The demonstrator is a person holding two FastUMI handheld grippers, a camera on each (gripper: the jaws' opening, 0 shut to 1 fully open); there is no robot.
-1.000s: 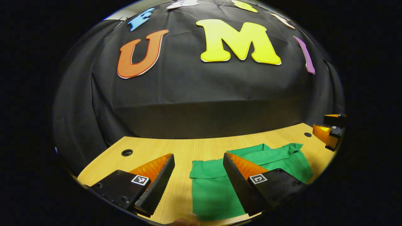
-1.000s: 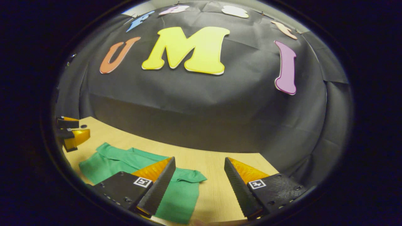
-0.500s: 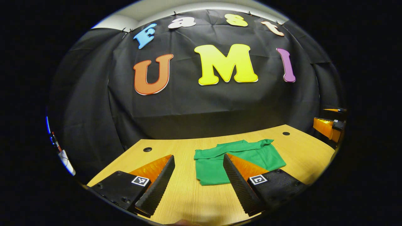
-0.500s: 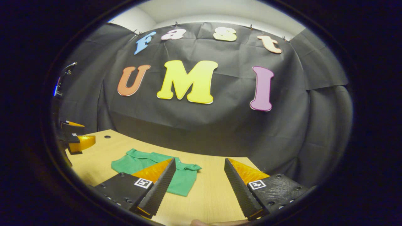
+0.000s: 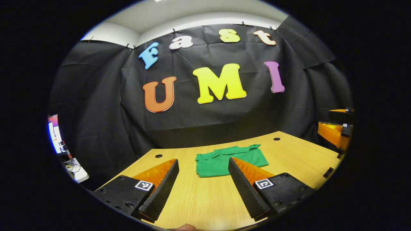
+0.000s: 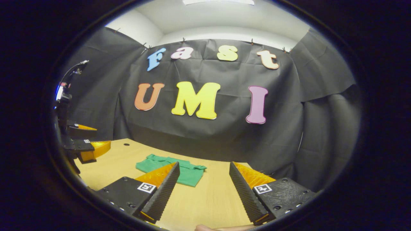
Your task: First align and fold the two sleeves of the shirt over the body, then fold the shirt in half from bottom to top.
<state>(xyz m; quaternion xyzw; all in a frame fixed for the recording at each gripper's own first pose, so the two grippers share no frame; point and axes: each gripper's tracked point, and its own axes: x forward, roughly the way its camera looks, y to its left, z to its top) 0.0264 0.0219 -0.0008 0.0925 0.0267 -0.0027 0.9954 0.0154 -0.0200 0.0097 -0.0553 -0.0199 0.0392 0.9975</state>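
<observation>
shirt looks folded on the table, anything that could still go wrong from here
Little, it seems. The green shirt lies as a compact folded bundle on the wooden table, with the left gripper and right gripper open and clear of it. One risk: the collar edge looks slightly raised, so the fold may loosen. A low sweep could drag it.

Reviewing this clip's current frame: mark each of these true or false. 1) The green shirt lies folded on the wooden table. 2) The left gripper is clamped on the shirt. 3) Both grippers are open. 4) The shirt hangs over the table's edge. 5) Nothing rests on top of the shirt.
1) True: the shirt lies as a compact folded bundle on the table.
2) False: the left gripper holds nothing and is apart from the shirt.
3) True: the right gripper is open as well.
4) False: it lies wholly on the tabletop, away from the edges.
5) True.
</observation>
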